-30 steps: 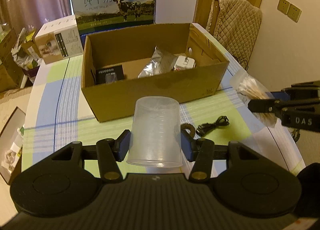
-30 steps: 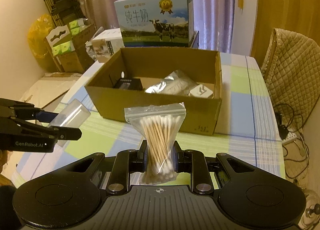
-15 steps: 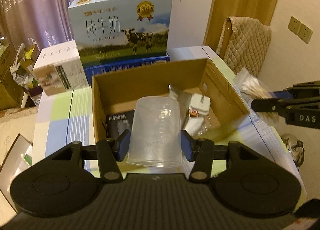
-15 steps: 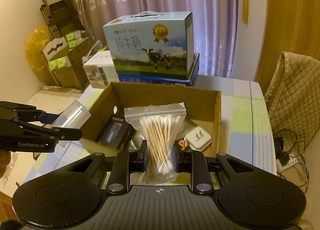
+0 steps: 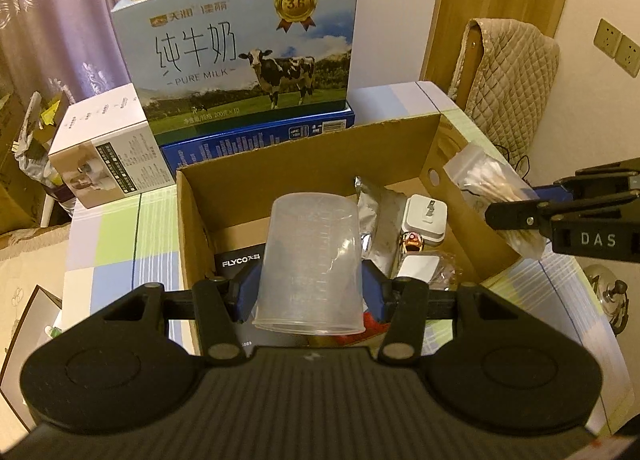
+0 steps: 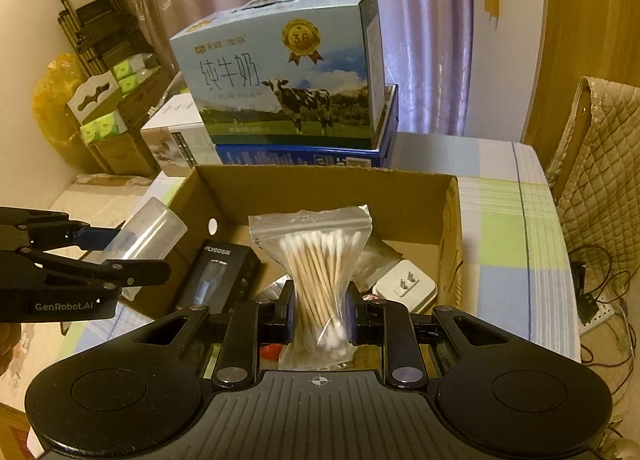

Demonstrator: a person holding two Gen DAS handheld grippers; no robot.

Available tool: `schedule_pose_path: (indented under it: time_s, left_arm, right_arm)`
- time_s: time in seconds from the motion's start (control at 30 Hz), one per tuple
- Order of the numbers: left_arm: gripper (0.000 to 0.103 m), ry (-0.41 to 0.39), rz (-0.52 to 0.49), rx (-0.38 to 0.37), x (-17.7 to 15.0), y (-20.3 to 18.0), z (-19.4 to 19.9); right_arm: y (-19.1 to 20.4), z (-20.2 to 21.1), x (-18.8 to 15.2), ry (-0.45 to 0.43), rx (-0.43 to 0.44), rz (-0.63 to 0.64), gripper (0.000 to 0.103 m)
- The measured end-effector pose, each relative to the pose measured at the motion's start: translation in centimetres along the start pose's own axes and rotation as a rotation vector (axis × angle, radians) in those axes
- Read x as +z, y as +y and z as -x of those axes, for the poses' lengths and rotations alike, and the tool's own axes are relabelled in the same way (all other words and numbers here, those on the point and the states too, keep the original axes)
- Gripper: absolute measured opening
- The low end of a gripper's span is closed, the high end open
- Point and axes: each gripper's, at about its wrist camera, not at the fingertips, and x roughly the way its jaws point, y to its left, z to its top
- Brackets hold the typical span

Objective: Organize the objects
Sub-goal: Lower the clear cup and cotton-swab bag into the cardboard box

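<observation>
A black two-finger right gripper [image 6: 319, 312] pinches a clear zip bag of wooden cotton swabs [image 6: 316, 280] upright above an open brown cardboard box [image 6: 450, 236]. Inside the box lie a black FLYCO carton [image 6: 218, 276] and a white plug adapter [image 6: 405, 286]. At the left edge, the black left gripper [image 6: 132, 256] grips a clear plastic cup [image 6: 150, 234] over the box's left wall.

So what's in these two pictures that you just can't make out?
- Left view: the red thing in the cardboard box is hidden behind the plastic cup and the left gripper.
- Right view: the box floor near us is hidden by the bag of cotton swabs and the right gripper.
- Both views: small print on the black box is too small.
</observation>
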Motion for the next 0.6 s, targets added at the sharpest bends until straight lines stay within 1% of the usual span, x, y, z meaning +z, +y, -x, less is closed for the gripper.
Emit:
schedule_pose_path:
  time_s: [0.37,0.4,0.43,0.47,0.5,0.6]
  left_arm:
    - [0.048,0.001,0.02,-0.01,0.9,0.2,-2.2]
    - [0.05,-0.003,0.026,-0.01,1.1,0.2,-2.5]
    - [0.057,-0.011,0.037,-0.01,1.2,0.3,-2.7]
    - [0.073,-0.018,0.051,-0.012,1.3,0.5,-2.8]
    - [0.074,-0.022,0.063,-0.014,1.4,0.6,-2.9]
    - [0.074,-0.024,0.065,-0.008,1.3,0.7,-2.9]
  right_arm:
    - [-1.3,-1.7,-0.1,0.014,-0.017,-0.023,0.02]
    - [-1.4,-1.8,-0.1,0.014,-0.017,-0.025,0.02]
    - [-1.4,-1.9,-0.1,0.015,-0.018,-0.026,0.02]
    - [-1.4,-1.9,-0.1,0.016,-0.018,-0.029,0.02]
    - [-1.5,-1.9,-0.1,0.016,-0.017,-0.032,0.02]
    - [-1.6,-2.0,-0.2,0.016,-0.017,-0.032,0.02]
